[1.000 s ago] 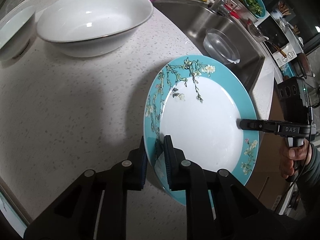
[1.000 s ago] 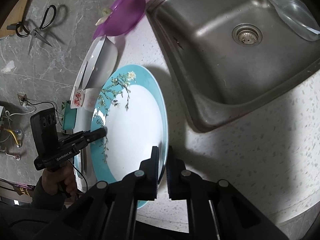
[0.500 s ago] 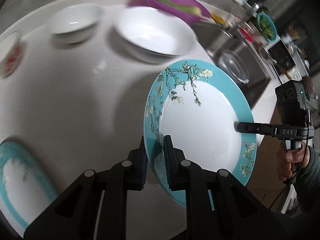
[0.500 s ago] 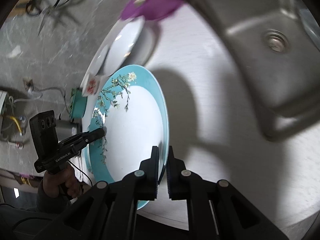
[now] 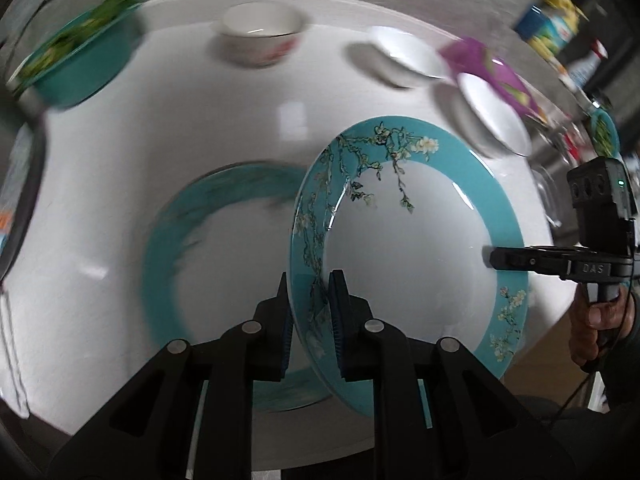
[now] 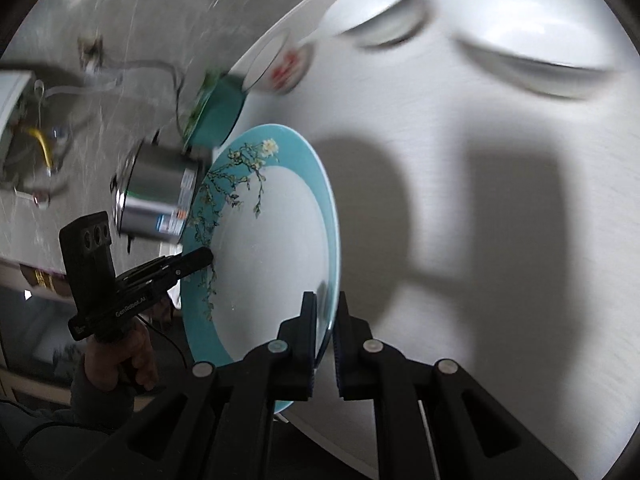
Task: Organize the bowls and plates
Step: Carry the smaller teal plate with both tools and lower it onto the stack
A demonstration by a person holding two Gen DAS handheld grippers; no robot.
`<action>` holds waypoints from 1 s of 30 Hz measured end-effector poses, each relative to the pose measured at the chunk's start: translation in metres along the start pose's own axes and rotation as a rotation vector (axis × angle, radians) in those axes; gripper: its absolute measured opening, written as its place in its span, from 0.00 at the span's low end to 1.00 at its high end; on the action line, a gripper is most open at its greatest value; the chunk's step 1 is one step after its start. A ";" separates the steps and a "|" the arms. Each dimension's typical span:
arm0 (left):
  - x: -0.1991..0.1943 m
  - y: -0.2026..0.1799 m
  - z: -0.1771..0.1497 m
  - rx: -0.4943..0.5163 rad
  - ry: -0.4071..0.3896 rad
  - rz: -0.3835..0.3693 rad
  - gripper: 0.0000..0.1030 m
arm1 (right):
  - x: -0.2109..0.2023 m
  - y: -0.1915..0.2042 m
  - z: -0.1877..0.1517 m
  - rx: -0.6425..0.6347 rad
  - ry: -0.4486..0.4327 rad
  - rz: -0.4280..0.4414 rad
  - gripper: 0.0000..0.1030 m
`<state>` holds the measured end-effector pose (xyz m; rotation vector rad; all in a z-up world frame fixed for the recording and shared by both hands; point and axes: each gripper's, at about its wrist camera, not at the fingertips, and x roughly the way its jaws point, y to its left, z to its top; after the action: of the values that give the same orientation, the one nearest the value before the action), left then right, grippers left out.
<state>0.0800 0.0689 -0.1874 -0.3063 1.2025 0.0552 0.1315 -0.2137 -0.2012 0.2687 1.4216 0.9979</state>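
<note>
A teal-rimmed plate with a blossom pattern [image 5: 408, 248] is held in the air, tilted, between both grippers. My left gripper [image 5: 310, 312] is shut on its near rim. My right gripper [image 6: 326, 320] is shut on the opposite rim [image 6: 276, 240]; it also shows in the left wrist view [image 5: 490, 258]. A second, matching teal plate [image 5: 192, 248] lies flat on the white counter, below and left of the held plate.
A white bowl with a red flower [image 5: 260, 36], two white bowls [image 5: 404, 60] [image 5: 492, 112], a purple bowl [image 5: 492, 72] and a teal bowl of greens [image 5: 80, 64] stand along the back. A steel pot [image 6: 156, 200] is near the counter's left end.
Both grippers have carried the plate left along the counter, away from the sink. The second teal plate now lies right under the held plate, and the views are motion-blurred.
</note>
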 end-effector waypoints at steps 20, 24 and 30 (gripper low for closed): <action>0.022 0.093 -0.013 -0.055 0.007 0.065 0.18 | 0.077 0.044 0.016 -0.074 0.073 -0.100 0.10; 0.030 0.088 -0.015 -0.041 0.012 0.075 0.20 | 0.079 0.050 0.014 -0.117 0.067 -0.167 0.11; 0.026 0.090 -0.017 -0.029 -0.005 0.079 0.20 | 0.079 0.057 0.014 -0.175 0.044 -0.230 0.13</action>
<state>0.0555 0.1478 -0.2352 -0.2839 1.2095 0.1424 0.1082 -0.1188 -0.2129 -0.0453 1.3604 0.9357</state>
